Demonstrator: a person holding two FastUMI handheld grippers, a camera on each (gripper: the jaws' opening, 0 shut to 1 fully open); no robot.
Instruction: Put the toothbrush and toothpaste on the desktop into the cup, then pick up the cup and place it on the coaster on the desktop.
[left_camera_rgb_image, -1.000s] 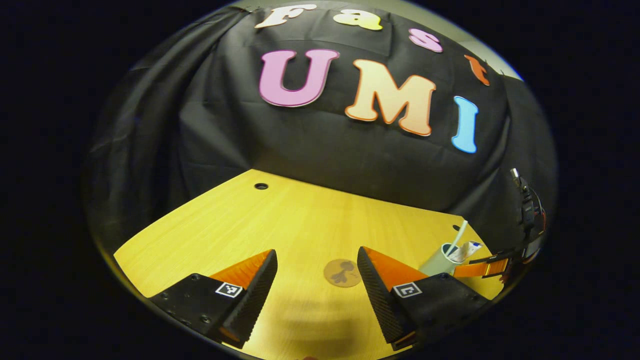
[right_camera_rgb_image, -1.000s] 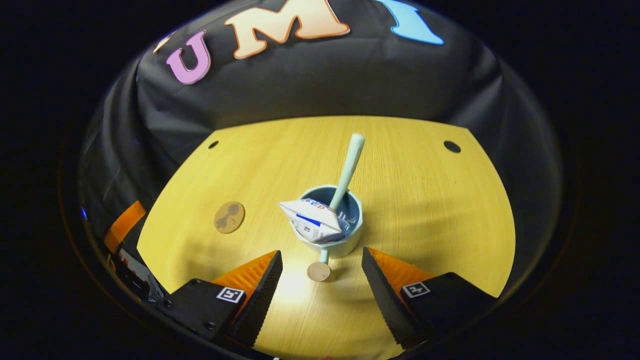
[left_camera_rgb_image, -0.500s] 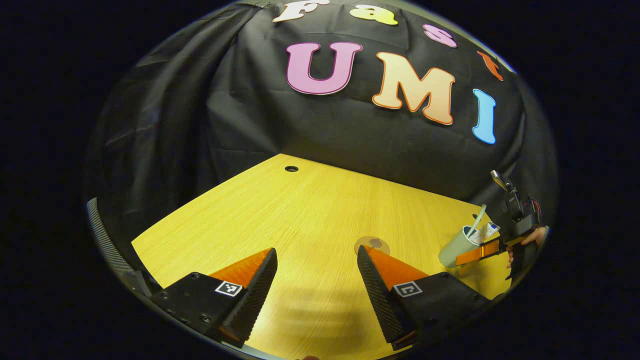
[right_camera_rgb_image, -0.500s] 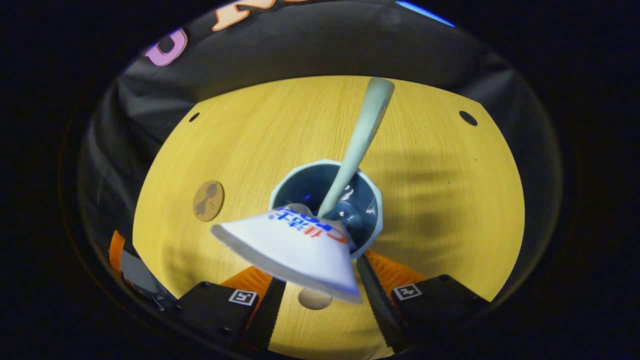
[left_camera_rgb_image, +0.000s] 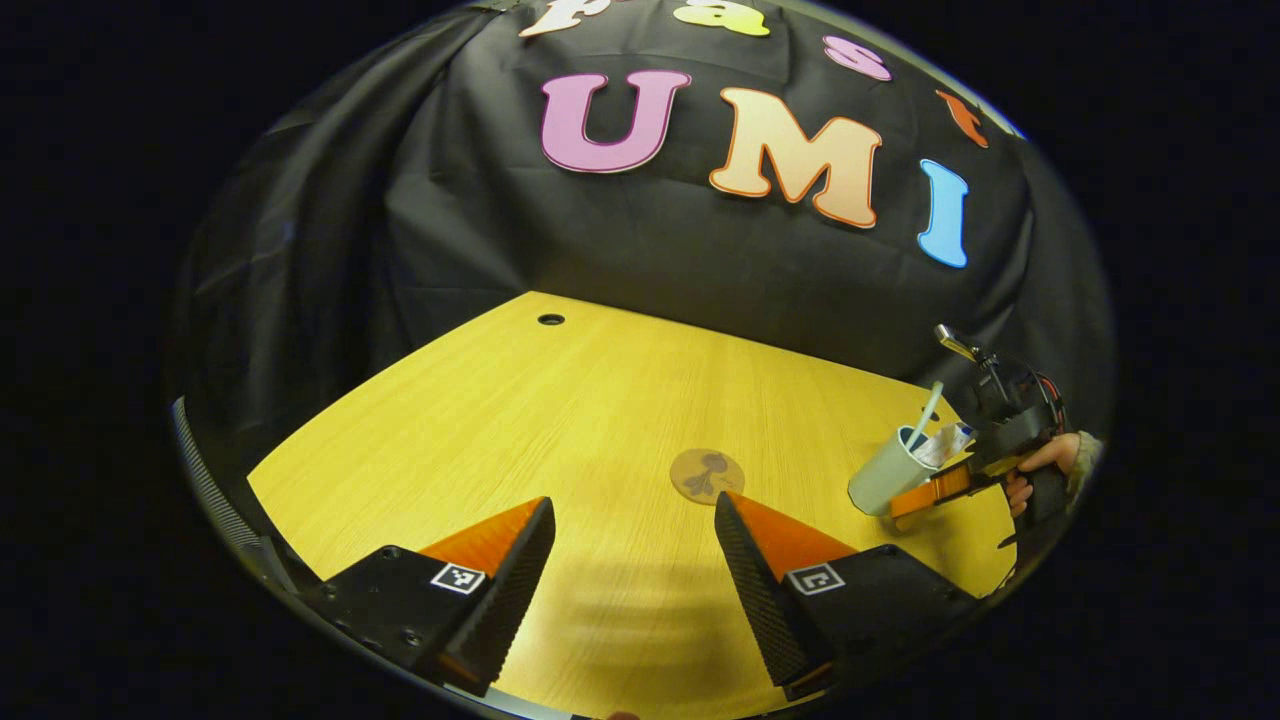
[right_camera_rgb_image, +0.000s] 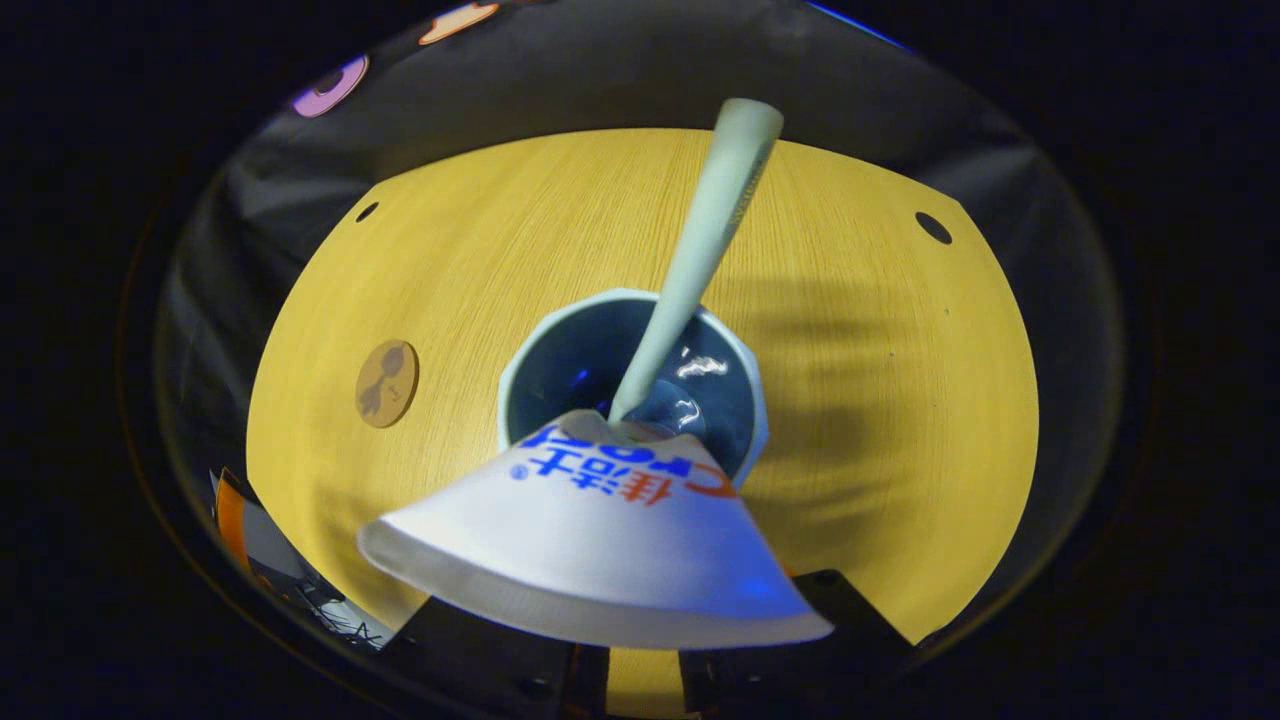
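Right tool (left_camera_rgb_image: 925, 492) at cylindrical cup (left_camera_rgb_image: 885, 480)

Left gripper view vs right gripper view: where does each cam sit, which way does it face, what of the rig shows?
Left gripper view: rides the left claw, low over the desk, facing the coaster; its open fingers show, and the right claw at the cup.
Right gripper view: rides the right claw, looking down into the cup past toothbrush and toothpaste, which hides its fingertips.
Shared: desk, coaster, cup.

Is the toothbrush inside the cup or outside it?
Inside. The toothbrush handle rises from the cup mouth, beside the toothpaste.
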